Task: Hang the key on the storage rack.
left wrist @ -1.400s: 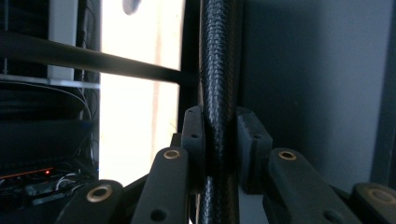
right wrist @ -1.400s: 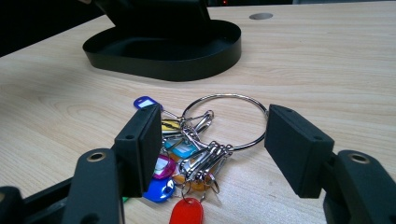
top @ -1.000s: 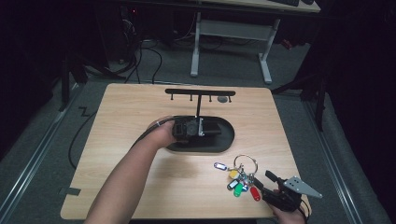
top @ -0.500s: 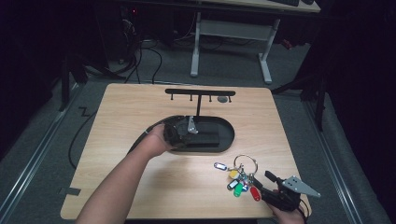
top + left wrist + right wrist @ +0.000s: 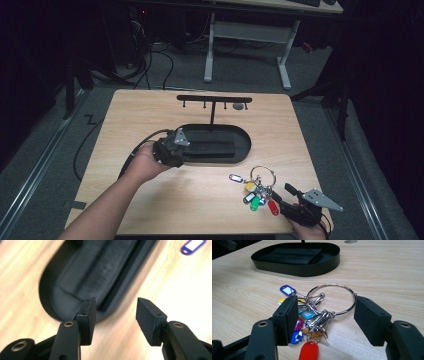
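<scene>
Keyring (image 5: 261, 176) w/ coloured tags (image 5: 308, 351) lies flat on the table (image 5: 200, 200), front-right, just short of the black oval tray (image 5: 242, 150). Your right gripper (image 5: 323, 315) is released, jaws either side of the tag bunch, nothing pinched yet. Left gripper (image 5: 113, 315) also released & empty, at the tray's near-left rim. Looks like the pick-up step; next you'd prob need to nudge fwd, then close on the ring or clasps. Hook rack (image 5: 214, 98) stands behind the tray. Table edge is close behind your right hand; plenty of bare wood to the left
</scene>
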The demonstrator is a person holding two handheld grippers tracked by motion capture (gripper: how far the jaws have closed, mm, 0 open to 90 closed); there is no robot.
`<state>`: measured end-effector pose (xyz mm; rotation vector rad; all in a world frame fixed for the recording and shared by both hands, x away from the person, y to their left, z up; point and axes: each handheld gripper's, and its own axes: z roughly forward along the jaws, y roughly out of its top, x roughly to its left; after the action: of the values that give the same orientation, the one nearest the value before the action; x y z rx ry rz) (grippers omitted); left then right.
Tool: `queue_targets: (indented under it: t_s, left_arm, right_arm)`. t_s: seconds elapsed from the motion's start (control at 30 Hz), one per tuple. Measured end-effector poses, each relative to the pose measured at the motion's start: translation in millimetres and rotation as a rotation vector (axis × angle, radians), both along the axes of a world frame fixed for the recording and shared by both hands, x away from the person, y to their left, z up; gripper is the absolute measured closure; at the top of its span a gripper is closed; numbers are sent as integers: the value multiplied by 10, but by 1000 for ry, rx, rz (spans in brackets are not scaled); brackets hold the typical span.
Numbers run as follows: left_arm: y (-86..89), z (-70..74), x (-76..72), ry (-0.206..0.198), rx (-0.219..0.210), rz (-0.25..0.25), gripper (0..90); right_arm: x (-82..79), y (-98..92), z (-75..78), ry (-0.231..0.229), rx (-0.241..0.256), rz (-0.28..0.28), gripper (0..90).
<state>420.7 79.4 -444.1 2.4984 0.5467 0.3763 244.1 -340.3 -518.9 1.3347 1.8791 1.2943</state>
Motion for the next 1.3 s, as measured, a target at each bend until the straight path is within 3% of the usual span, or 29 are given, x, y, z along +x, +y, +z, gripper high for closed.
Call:
queue_targets:
  t_s: [0.17,0.3,0.4,0.5,0.57,0.7,0.83,0.9,1.0,1.07,1.2,1.3]
  left_arm:
    - [203,-96,-173,-2,-29,24,493]
    - [365,-174,-296,2,-87,72,457]
    - [499,-251,-409,27,-161,109,418]
    - [638,-346,-536,68,-267,134,367]
    - [715,-427,-631,73,-301,158,346]
    - [809,-567,-819,39,-305,187,319]
    - [871,-705,-1063,-71,-339,223,307]
    - [902,-734,-1102,-63,-355,230,313]
    - [943,-736,-1083,-75,-346,224,296]
    - [988,-736,-1054,-37,-392,232,286]
    - [1041,-692,-1060,-73,-397,223,278]
    - [1082,-695,-1049,-70,-407,221,277]
  right_arm:
    - [4,1,-3,5,1,-6,361]
    - [15,8,-12,10,-1,-2,359]
    - [15,12,-11,10,-2,1,359]
    - [11,10,-9,8,-1,0,356]
    - [11,5,-11,6,5,-2,353]
    - [18,6,-19,9,-1,-3,350]
    - [14,11,-20,5,-18,-10,334]
    - [-1,2,-11,-6,-23,-23,328]
    - [-4,-14,-10,-10,-25,-46,316]
    - [0,-22,-23,-1,-34,-65,309]
    - [6,-9,-36,9,-39,-91,306]
    - [22,22,-32,8,-52,-107,304]
